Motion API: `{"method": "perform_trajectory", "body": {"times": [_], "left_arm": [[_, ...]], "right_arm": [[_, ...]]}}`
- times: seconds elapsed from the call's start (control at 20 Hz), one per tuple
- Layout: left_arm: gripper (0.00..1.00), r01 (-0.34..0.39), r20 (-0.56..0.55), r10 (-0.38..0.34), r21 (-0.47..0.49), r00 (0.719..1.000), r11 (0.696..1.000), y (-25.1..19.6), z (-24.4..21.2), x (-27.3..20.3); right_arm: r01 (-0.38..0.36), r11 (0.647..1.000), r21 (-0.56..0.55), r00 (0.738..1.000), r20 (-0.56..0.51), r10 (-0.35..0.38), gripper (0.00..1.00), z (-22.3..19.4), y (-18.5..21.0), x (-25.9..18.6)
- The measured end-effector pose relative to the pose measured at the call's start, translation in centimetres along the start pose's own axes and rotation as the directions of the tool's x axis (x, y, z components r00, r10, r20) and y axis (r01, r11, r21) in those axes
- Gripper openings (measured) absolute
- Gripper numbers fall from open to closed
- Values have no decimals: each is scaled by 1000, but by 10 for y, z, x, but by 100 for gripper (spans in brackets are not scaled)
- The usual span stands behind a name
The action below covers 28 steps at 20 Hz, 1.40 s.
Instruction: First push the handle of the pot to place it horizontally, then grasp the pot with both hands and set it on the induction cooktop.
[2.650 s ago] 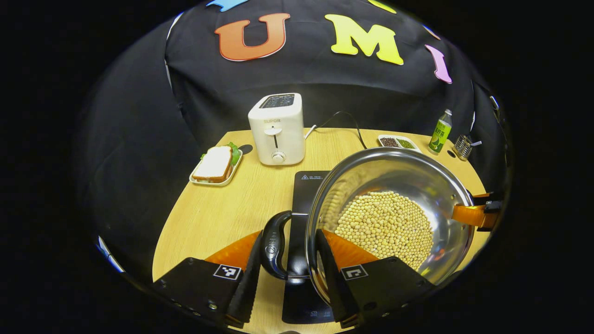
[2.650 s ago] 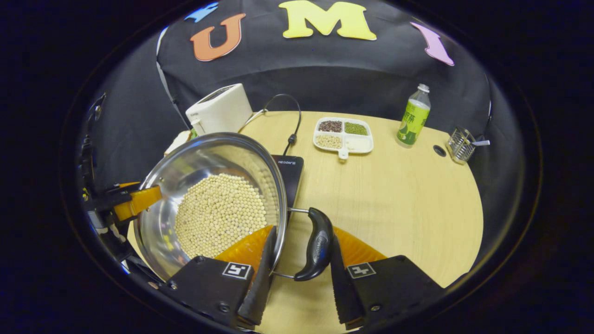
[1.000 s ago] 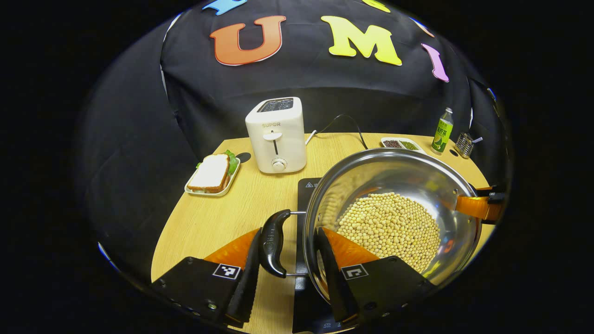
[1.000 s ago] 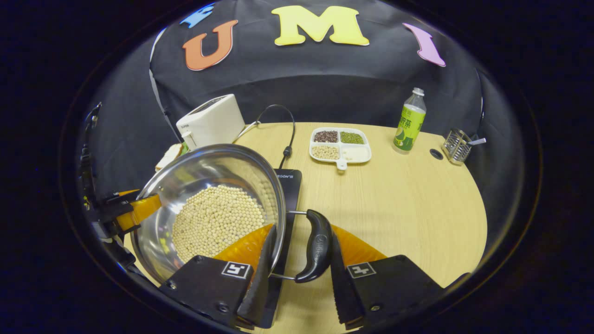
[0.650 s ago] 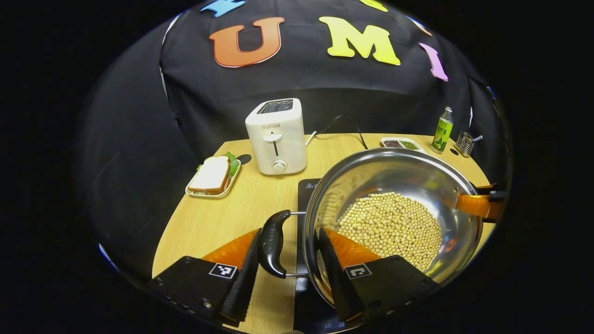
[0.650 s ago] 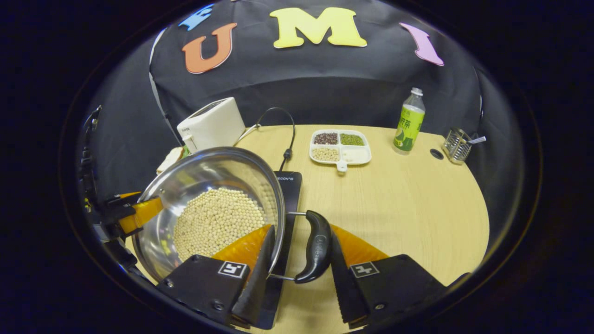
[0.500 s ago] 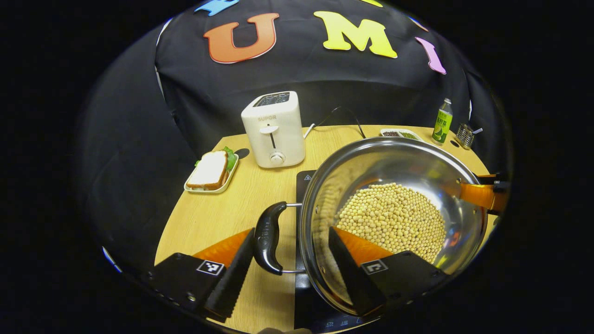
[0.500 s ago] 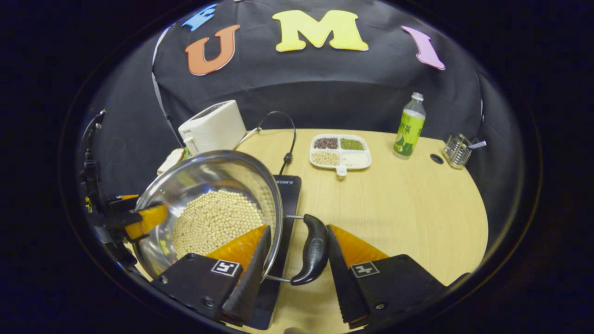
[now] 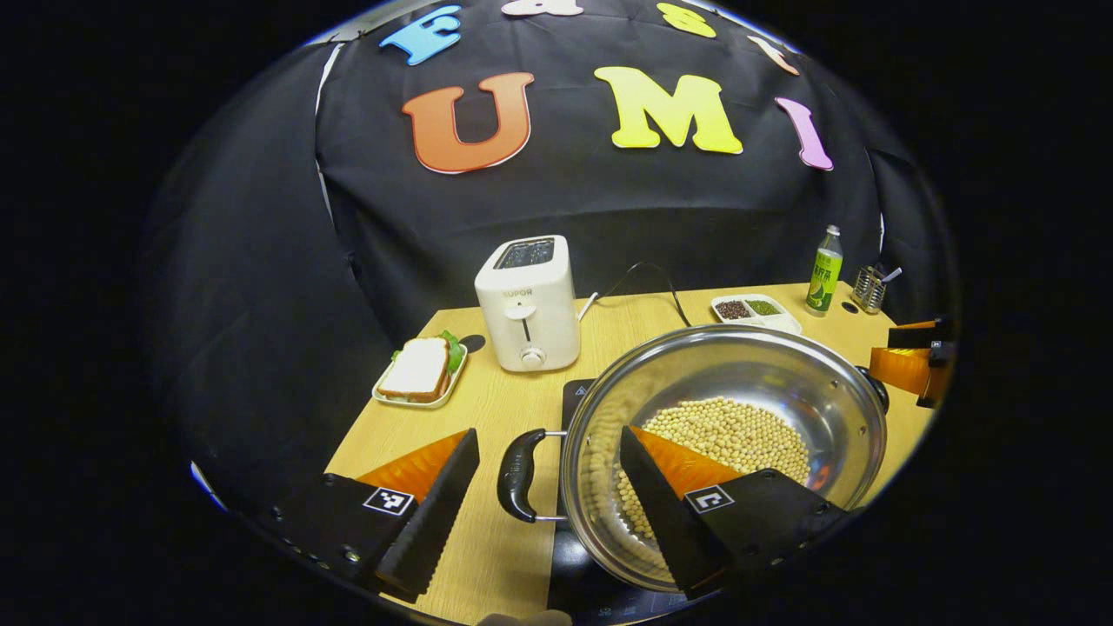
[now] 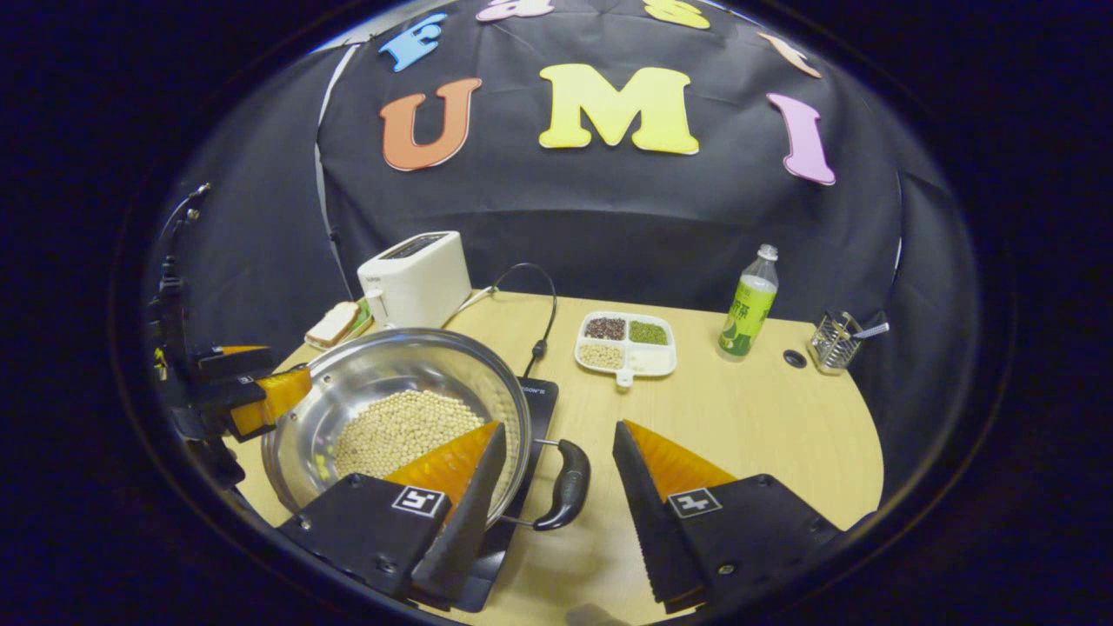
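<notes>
— Over the cooktop (image 10: 541, 393), how do the grippers sit?
— Left gripper (image 9: 548, 482) gapes wide, its fingers clear of the left handle (image 9: 516, 476); right gripper (image 10: 552, 482) likewise, wide of the right handle (image 10: 565, 484).
— Anything hidden?
— The pot (image 9: 726, 435) covers most of the cooktop, so I can't tell if it touches.
— What's inside?
— Soybeans (image 10: 396, 432) heaped in the pot; a divided tray (image 10: 626, 343) holds sorted grains.

Bare table (image 10: 765, 426) right of pot (image 10: 391, 382)
</notes>
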<state>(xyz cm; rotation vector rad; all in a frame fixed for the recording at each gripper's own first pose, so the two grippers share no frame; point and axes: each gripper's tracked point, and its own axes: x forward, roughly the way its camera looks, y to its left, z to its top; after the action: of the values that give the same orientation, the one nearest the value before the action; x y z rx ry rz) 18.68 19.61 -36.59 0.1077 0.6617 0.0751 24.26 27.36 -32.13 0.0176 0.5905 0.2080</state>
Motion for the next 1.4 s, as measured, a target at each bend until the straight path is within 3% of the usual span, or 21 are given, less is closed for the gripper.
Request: {"method": "perform_trajectory", "body": {"times": [0.3,0.65,1.0,1.1,1.4], "left_arm": [[97,-28,101,31,-24,994,999,-11,48,-62],[97,-33,258,39,-28,965,999,-52,110,-171],[96,34,393,-15,-41,919,999,-149,155,-280],[96,37,418,-19,-35,908,999,-176,166,-306],[96,38,505,-15,-35,863,999,-249,189,-389]], "right_arm": [[4,1000,0,997,83,-4,79,24,-22,-61],[43,999,-22,969,243,-36,79,61,-78,-174],[68,998,-13,920,389,-58,82,85,-144,-285],[58,998,-7,912,408,-50,100,89,-165,-306],[58,997,57,878,472,-78,100,86,-247,-386]]}}
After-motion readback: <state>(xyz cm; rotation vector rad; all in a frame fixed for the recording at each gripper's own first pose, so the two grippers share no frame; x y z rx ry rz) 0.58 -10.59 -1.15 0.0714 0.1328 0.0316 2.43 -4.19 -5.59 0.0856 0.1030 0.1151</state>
